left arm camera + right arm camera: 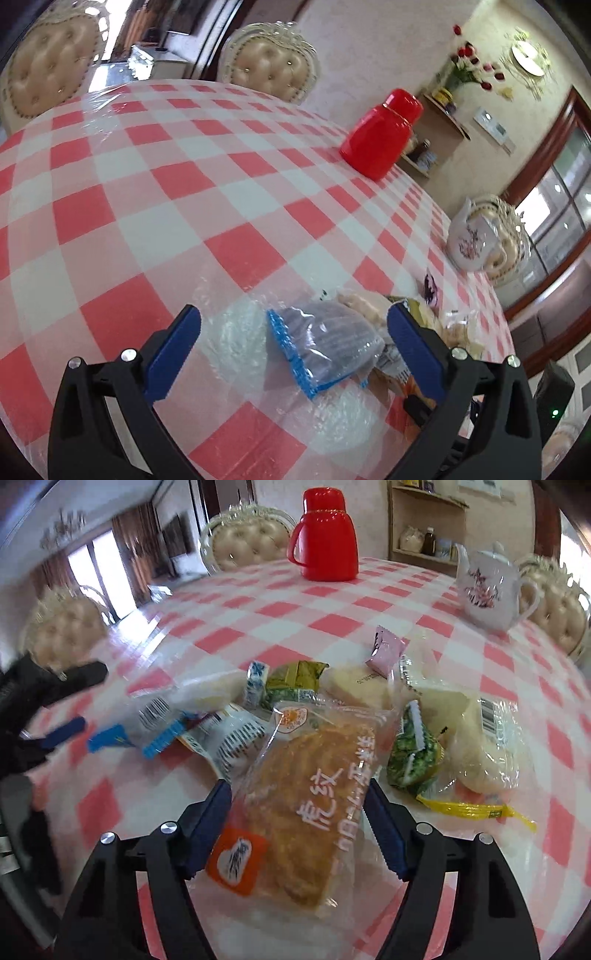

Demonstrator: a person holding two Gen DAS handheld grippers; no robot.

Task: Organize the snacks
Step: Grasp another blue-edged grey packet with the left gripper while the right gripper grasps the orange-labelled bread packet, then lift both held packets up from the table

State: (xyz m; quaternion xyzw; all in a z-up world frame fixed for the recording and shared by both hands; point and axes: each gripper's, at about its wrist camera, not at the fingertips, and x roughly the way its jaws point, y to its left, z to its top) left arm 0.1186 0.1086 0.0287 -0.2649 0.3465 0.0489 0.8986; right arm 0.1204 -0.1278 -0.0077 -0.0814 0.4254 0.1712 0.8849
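In the left wrist view, the left gripper [293, 349] hung over the desk [147, 192], which was covered in a red-and-white checked cloth under clear plastic. Its blue fingers [173, 354] stood wide apart, released, with nothing pressed between them. A blue-edged packet [321, 350] holding something grey lay on the cloth between the fingers, touching neither as far as could be told. More wrapped snacks crowded just behind the right finger. Farther back stood a red flask [380, 134], and a white teapot [471, 240] with a floral print sat near the desk's far right edge. Two padded chairs [271, 68] stood behind the desk.

In the right wrist view, the right gripper [295, 821] had its fingers [210, 827] clenched on a golden cake packet [299, 812], clear-wrapped with an orange label, tilted up toward the camera. Beyond it the snack pile [332, 701] spread across the desk [332, 602]: a green packet [413, 753] just right of the held one, a pale bread packet [487, 746] beside that, a yellow wrapper [476, 810] in front, and a pink packet [386, 650] at the back. The blue-edged packet [155, 734] lay to the left, blurred, with the left gripper [62, 716] near it at the frame's edge. The red flask [325, 535] and teapot [487, 587] stood well behind the pile.
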